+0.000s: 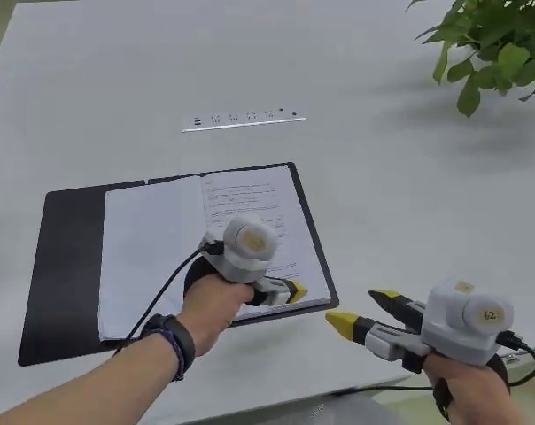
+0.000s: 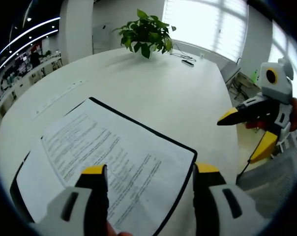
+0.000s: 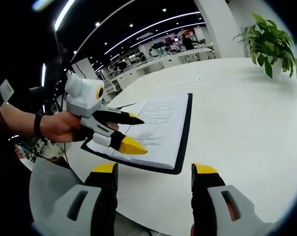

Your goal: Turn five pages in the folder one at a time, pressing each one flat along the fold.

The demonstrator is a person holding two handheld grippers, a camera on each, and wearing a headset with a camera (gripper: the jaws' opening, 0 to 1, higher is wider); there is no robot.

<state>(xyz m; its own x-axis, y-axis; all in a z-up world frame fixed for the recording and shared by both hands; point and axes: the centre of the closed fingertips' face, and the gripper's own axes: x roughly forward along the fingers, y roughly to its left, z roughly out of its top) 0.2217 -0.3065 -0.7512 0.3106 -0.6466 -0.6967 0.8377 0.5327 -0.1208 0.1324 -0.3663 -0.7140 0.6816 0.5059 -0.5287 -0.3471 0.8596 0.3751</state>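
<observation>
A black folder [image 1: 68, 266] lies open on the white table, a blank sheet [image 1: 148, 248] on its left and a printed page [image 1: 250, 208] on its right. My left gripper [image 1: 290, 290] hovers open over the printed page's lower right corner. In the left gripper view its jaws [image 2: 151, 169] straddle the page [image 2: 114, 152] and the folder's right edge. My right gripper [image 1: 363, 308] is open, just off the folder's lower right corner, with nothing between its fingers. In the right gripper view the folder [image 3: 163, 128] lies ahead of the gripper [image 3: 154, 169], with the left gripper [image 3: 124, 132] over its near corner.
A potted plant [image 1: 507, 44] stands at the far right of the table. A socket strip [image 1: 243, 119] is set into the tabletop beyond the folder. The table's front edge [image 1: 294, 403] runs close under both hands, and a cable trails from each gripper.
</observation>
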